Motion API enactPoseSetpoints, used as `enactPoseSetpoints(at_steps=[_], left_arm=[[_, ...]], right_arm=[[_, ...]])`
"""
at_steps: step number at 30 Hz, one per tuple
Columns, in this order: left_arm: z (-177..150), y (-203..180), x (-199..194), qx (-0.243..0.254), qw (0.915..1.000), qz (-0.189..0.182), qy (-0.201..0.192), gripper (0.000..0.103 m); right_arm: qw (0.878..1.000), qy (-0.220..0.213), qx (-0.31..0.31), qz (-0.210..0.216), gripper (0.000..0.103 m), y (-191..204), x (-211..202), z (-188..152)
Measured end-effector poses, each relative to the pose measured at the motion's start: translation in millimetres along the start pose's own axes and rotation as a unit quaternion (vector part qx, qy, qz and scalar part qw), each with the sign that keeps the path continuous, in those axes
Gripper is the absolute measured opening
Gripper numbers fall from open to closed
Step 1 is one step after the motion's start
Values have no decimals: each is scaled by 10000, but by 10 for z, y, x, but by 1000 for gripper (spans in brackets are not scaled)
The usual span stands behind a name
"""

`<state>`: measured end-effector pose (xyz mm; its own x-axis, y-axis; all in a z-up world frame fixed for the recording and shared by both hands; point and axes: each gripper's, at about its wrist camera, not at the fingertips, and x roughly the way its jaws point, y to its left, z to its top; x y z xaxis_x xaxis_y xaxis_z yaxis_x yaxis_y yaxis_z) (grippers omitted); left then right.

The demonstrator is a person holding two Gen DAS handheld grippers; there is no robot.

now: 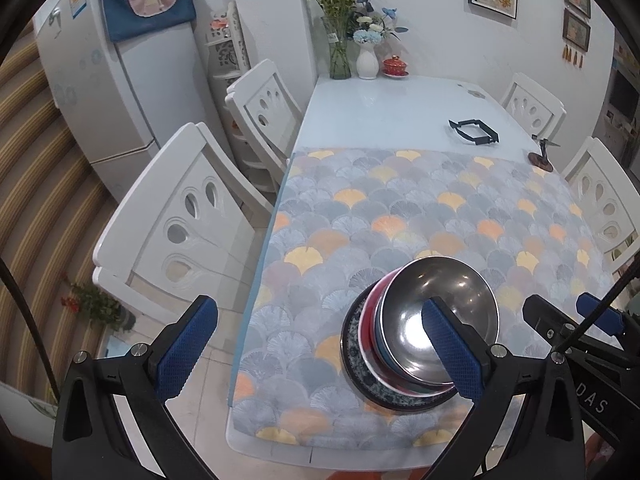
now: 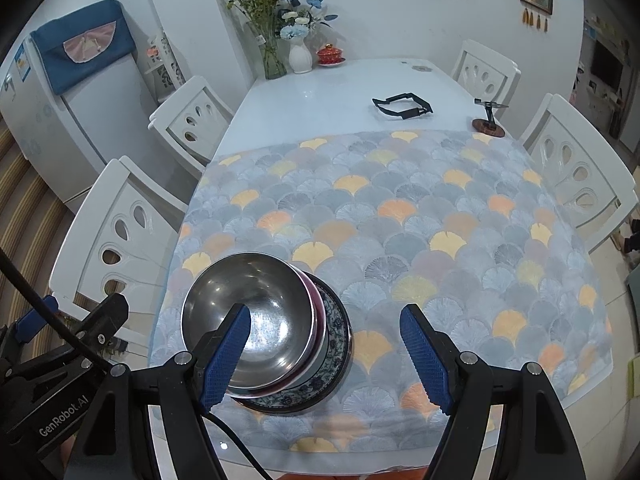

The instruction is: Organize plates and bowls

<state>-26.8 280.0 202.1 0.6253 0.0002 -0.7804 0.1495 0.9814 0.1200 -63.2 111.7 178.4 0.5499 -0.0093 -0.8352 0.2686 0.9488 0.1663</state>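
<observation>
On the patterned cloth (image 2: 440, 208) stands a stack: steel bowl (image 2: 248, 312) on fragile plate (image 2: 340, 320). Both grippers (image 1: 320, 344) (image 2: 326, 350) are open; the bowl looks slippery, so grip its rim.

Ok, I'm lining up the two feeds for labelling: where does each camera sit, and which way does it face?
Left wrist: on the left claw, above the table's near edge, looking forward and down at the shiny steel bowl topping the stack; its blue fingers are spread wide, and the right claw shows at the frame's right.
Right wrist: on the right claw, same heading, stack at lower left; the left claw shows at far left.
Shared: steel bowl, blue-patterned plate, fan-patterned tablecloth, white vase.
</observation>
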Motion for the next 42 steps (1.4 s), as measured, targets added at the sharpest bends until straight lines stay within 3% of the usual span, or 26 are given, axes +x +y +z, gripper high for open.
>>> enactPoseSetpoints(at_steps=[19, 29, 42], left_arm=[[-81, -183, 139, 268, 9986, -214, 410, 102], [-111, -266, 122, 466, 9978, -237, 401, 102], [-143, -297, 99, 563, 9975, -194, 374, 102]], right_arm=[[9989, 208, -194, -379, 75, -113, 112, 66], [9975, 522, -173, -455, 75, -141, 200, 10], [9971, 556, -216, -483, 75, -148, 192, -7]])
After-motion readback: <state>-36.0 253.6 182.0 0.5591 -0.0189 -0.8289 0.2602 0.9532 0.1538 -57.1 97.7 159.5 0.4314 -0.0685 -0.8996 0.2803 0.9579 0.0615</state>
